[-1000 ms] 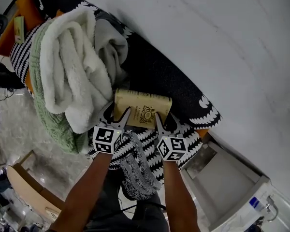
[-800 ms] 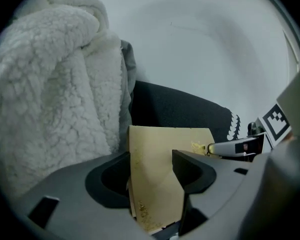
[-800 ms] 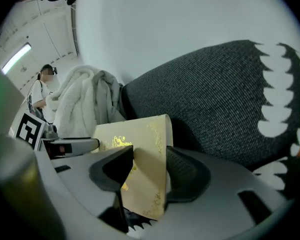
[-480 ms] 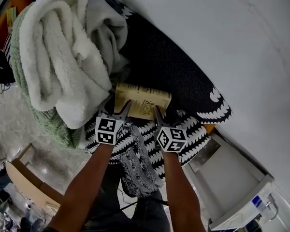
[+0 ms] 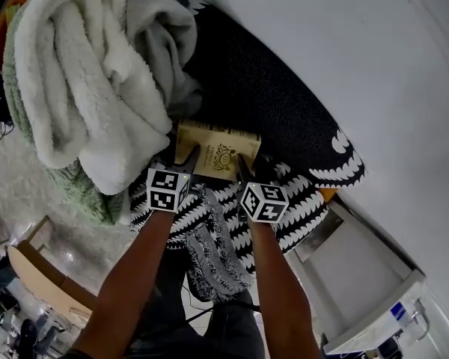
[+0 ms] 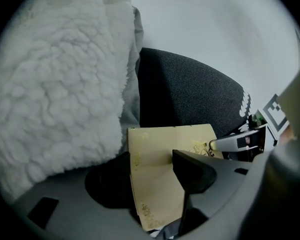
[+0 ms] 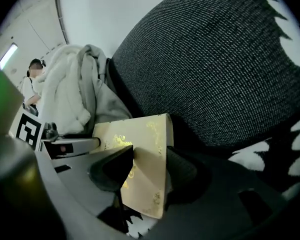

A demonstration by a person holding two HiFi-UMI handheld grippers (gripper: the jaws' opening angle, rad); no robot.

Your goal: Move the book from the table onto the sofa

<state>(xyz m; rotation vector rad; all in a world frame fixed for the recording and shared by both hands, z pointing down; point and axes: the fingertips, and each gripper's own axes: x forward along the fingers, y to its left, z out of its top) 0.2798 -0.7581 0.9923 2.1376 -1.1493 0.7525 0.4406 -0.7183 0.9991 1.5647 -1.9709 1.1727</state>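
The left hand-held gripper (image 5: 181, 156) and the right hand-held gripper (image 5: 248, 164) each pinched one end of the cream book (image 5: 215, 149). It was held over the sofa (image 5: 273, 107) seat, just beside the piled blankets (image 5: 82, 88) (crowding its left end). It seemed best to lower it level, then free both ends together.

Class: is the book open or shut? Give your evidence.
Shut. The book shows only its cream cover; the left gripper and right gripper each pinch it as one slab.
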